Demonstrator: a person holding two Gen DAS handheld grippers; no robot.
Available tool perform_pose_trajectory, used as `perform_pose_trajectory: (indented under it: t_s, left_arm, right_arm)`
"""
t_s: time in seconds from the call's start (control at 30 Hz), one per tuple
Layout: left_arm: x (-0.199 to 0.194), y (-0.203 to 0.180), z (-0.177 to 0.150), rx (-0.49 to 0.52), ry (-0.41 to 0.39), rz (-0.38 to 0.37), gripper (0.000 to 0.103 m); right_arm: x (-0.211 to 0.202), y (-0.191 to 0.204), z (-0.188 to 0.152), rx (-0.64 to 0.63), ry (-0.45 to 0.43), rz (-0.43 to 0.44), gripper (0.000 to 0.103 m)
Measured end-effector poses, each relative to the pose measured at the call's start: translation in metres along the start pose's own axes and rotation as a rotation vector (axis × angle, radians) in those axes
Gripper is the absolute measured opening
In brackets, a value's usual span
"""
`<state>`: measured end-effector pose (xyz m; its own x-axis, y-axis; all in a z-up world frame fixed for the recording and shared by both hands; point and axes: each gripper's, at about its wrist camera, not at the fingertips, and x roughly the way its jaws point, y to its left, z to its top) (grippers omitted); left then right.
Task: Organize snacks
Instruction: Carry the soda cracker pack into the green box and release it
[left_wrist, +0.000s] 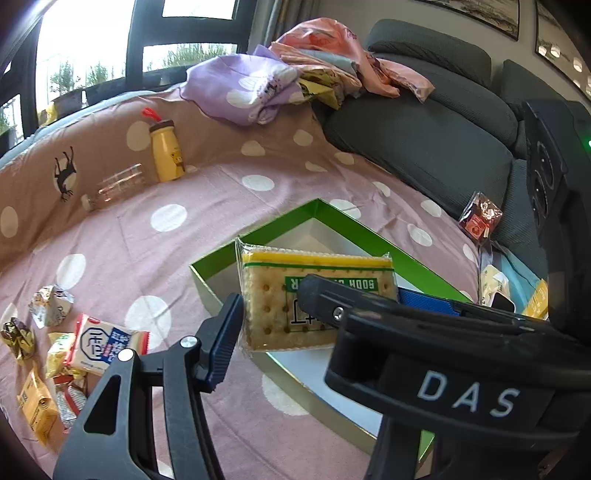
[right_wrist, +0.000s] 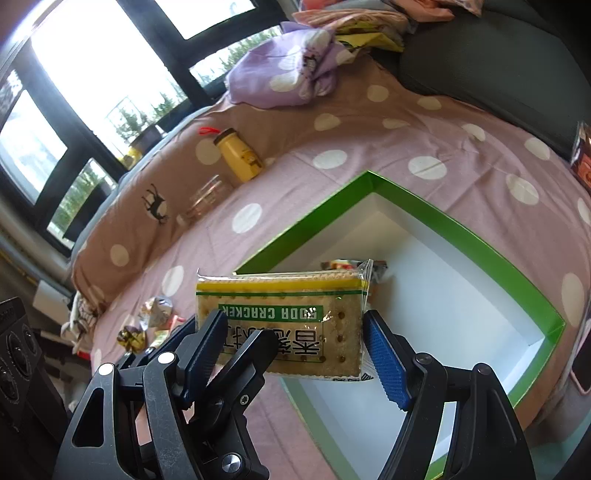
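The green box (right_wrist: 461, 236) lies open on the dotted cover, white inside, with one small wrapped snack (right_wrist: 345, 266) in its far corner (half hidden). Above it, a clear-wrapped soda cracker packet (right_wrist: 291, 321) with a yellow band is clamped between the fingers of both the left gripper (left_wrist: 280, 310) and right gripper (right_wrist: 295, 343).

Clear glossy plastic wrap shines around the pale, pitted soda cracker pack (right_wrist: 280, 325). The shallow cardboard box (right_wrist: 480, 243) shows glossy green walls and a smooth white floor. Under it, a soft matt pink polka-dot cloth sheet (left_wrist: 155, 258). Ribbed blue rubbery pads (right_wrist: 384, 358) on matt black plastic.
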<state>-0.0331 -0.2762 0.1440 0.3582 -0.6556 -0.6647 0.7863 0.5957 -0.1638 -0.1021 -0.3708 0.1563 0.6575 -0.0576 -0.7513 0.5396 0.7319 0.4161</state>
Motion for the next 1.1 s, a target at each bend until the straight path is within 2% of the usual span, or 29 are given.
perform_pose_trajectory:
  t_s: [0.37,0.93,1.1]
  left_arm:
    - [0.030,-0.009,-0.004,-0.013,0.088,-0.054,0.054]
    - [0.059,-0.009,-0.012,-0.043,0.175,-0.081,0.053]
    - [0.061,-0.005,-0.014,-0.083,0.181,-0.109,0.050]
  right_arm:
    - [0.017,-0.028,0.000,0.068,0.067,-0.063,0.077]
    - [0.038,-0.048,-0.002,0.125,0.137,-0.108,0.077]
    - [0.039,-0.055,-0.001,0.160,0.136,-0.127,0.078]
